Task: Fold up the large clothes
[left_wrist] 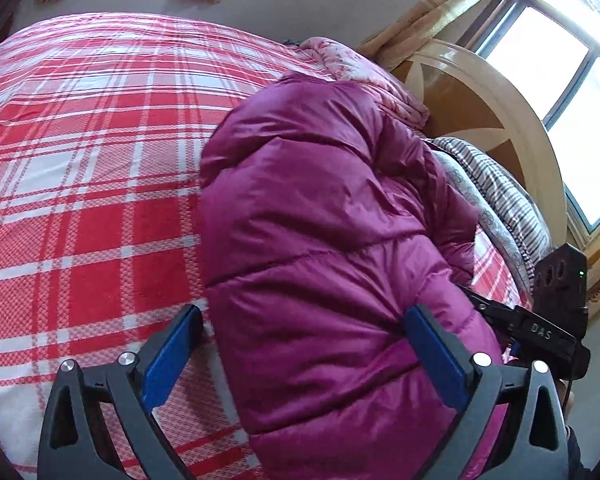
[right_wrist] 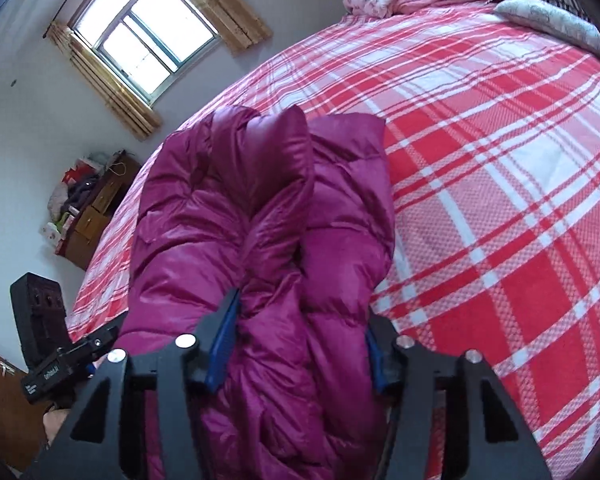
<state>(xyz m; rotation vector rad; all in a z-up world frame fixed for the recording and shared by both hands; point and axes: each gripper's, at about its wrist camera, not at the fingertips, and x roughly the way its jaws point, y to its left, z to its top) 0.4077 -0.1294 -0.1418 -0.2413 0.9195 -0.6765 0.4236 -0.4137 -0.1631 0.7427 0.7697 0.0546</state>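
A magenta puffer jacket [left_wrist: 324, 216] lies bunched on a bed with a red and white plaid sheet [left_wrist: 80, 160]. My left gripper [left_wrist: 304, 320] is open, its blue-padded fingers [left_wrist: 172, 356] wide apart; the left finger is over the sheet, the right finger against the jacket. In the right wrist view the jacket [right_wrist: 260, 220] lies folded in thick rolls. My right gripper [right_wrist: 300, 332] has its jaws around a thick bundle of the jacket, one blue pad [right_wrist: 224, 344] pressed on each side. The other gripper shows at the right edge of the left wrist view [left_wrist: 556, 320] and at the left edge of the right wrist view [right_wrist: 52, 364].
A pink quilt [left_wrist: 364, 68] and striped bedding [left_wrist: 508, 200] are piled by the wooden headboard [left_wrist: 480, 96]. A wooden dresser [right_wrist: 96, 208] with clutter stands beyond the bed by a curtained window [right_wrist: 144, 36]. The plaid sheet [right_wrist: 500, 200] stretches out beside the jacket.
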